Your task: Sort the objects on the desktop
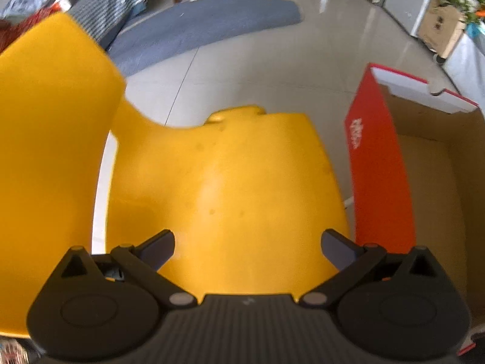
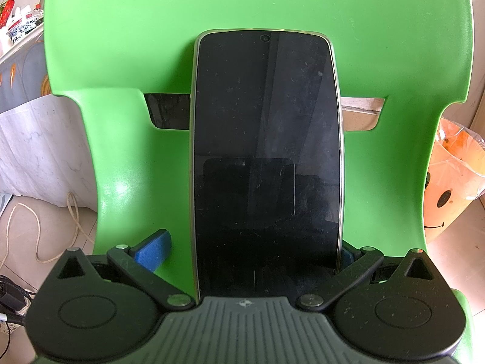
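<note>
Beside yellow chair (image 1: 230, 182), open cardboard box (image 1: 430, 188).

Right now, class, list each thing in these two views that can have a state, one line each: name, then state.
Left tongs: open, empty, over the yellow chair.
Right tongs: open; whether the pads touch the phone cannot be told.
Phone: screen dark, face up, lying between the right tongs.
Red cardboard box: open, lid flap up; visible inside looks empty.
Yellow chair: seat bare.
Green chair: phone in front of it.
</note>
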